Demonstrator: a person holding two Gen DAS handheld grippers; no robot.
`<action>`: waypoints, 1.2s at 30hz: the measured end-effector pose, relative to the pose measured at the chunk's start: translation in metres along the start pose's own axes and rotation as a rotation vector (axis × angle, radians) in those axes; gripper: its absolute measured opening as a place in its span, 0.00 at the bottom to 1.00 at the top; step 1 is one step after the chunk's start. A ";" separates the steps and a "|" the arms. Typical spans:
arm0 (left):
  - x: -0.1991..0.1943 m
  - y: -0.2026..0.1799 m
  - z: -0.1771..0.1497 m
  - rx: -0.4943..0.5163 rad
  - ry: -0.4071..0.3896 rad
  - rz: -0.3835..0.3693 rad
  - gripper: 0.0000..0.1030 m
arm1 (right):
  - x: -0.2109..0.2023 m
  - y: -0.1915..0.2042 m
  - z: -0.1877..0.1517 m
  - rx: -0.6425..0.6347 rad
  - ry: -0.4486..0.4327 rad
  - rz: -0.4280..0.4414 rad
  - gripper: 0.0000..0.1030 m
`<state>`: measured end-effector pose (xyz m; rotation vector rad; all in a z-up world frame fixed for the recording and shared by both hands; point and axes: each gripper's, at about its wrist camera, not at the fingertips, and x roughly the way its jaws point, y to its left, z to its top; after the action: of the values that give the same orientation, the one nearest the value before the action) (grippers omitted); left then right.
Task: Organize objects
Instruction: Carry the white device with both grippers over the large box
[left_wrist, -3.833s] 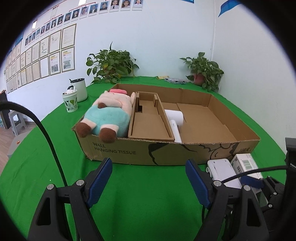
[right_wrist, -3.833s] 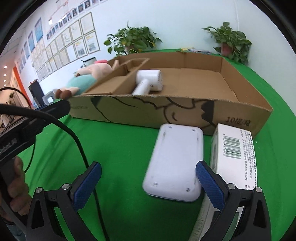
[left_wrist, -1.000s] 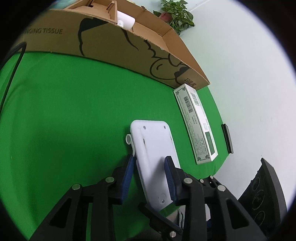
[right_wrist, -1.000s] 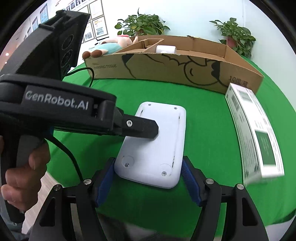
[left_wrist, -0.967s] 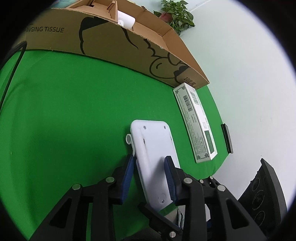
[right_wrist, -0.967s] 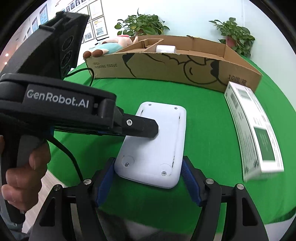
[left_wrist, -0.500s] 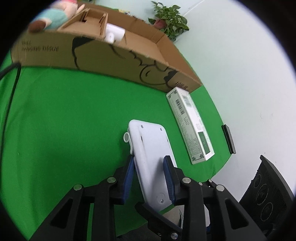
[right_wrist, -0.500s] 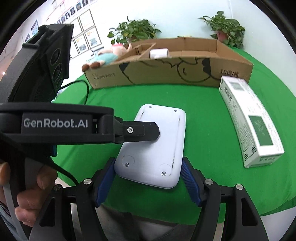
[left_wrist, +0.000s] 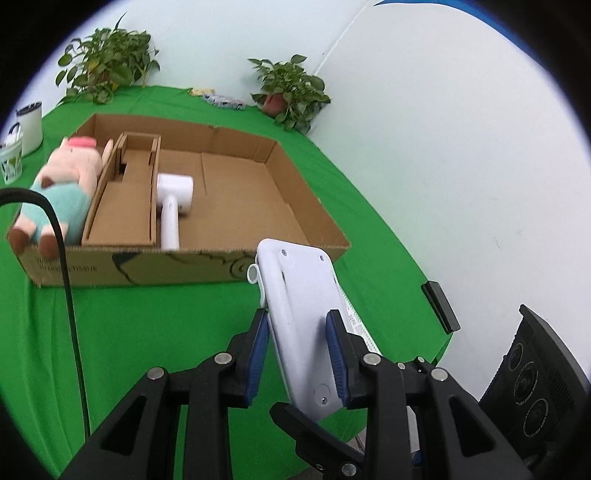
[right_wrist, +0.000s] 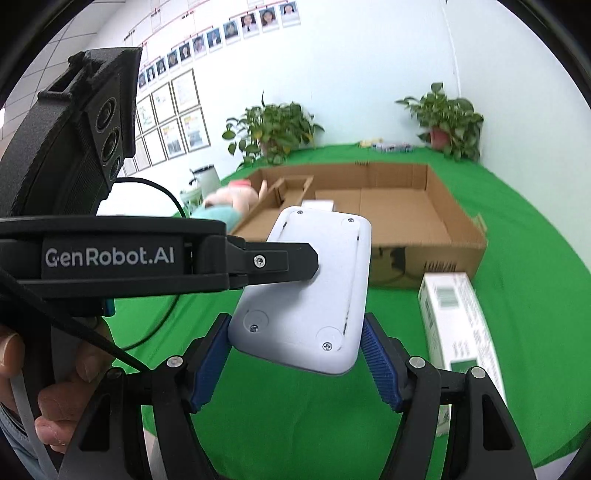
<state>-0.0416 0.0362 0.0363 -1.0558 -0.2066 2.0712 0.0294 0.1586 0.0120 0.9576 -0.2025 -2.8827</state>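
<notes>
White plastic device (right_wrist: 310, 284) being gripped by both sets of jaws at once, off the green counter (left_wrist: 155, 332), near end low in both wrist views. Left gripper (left_wrist: 297, 354) pinching the device across its thin dimension, pads pressing top and underside, jaws narrow. Right gripper (right_wrist: 295, 365) clamping across the width at the near short end, blue pads against both long edges, jaws fairly wide. Left gripper (right_wrist: 184, 258) reaching in from the left of the right wrist view, one finger lying on the screwed back face.

Pointing the long axis away from both grippers, toward the cardboard box (left_wrist: 207, 266) lying ahead at frame centre. Far end of the device overlapping the box's near wall in both views, apparently not yet over the interior. Open right-hand compartment sitting beyond, with the white hair dryer (left_wrist: 171, 206) beside the divider and the plush toy (left_wrist: 59, 192) at the far left. Judging the next move as carrying forward and over the near wall. White carton (right_wrist: 458, 321) waiting on the counter at lower right, just beside the box.
</notes>
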 end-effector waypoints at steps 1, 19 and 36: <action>0.003 -0.003 0.005 0.005 -0.004 0.002 0.29 | -0.001 -0.001 0.004 0.000 -0.007 0.000 0.65; 0.012 -0.010 0.068 0.034 -0.030 0.007 0.27 | 0.011 -0.018 0.069 -0.018 -0.052 0.001 0.65; 0.049 0.027 0.117 -0.031 0.010 0.038 0.27 | 0.076 -0.038 0.121 -0.016 0.024 0.047 0.65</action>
<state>-0.1611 0.0752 0.0681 -1.0967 -0.2155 2.1024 -0.1055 0.1970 0.0574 0.9704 -0.1964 -2.8248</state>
